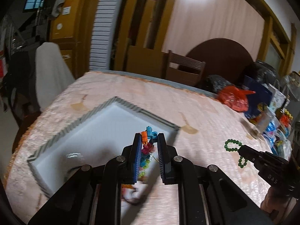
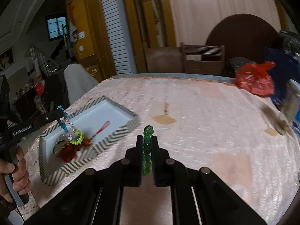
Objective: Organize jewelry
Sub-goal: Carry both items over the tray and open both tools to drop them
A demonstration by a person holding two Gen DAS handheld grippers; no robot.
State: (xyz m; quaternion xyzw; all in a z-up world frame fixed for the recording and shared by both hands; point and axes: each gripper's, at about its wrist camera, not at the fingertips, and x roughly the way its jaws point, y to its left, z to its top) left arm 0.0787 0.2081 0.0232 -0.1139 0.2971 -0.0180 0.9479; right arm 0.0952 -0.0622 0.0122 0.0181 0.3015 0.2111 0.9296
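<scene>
A white tray with a grey chevron rim [image 1: 56,139] [image 2: 112,138] lies on the pink tablecloth. My left gripper [image 1: 149,140] [image 2: 61,115] is shut on a multicoloured bead bracelet [image 1: 149,133] [image 2: 65,125] and holds it above the tray, its yellow-green end hanging low. My right gripper [image 2: 147,140] [image 1: 241,150] is shut on a green bead bracelet [image 2: 148,131] [image 1: 232,145] above the cloth, right of the tray. In the tray lie a red-and-orange ornament [image 2: 69,151], a red feather-like piece [image 2: 103,127] and a dark ring [image 2: 58,144].
A red plastic bag [image 2: 255,80] [image 1: 234,97], a blue bag [image 1: 258,97] and colourful packets [image 1: 277,127] crowd the table's right side. Wooden chairs [image 2: 202,58] stand behind the far edge. A white-covered chair [image 2: 76,80] stands at the left.
</scene>
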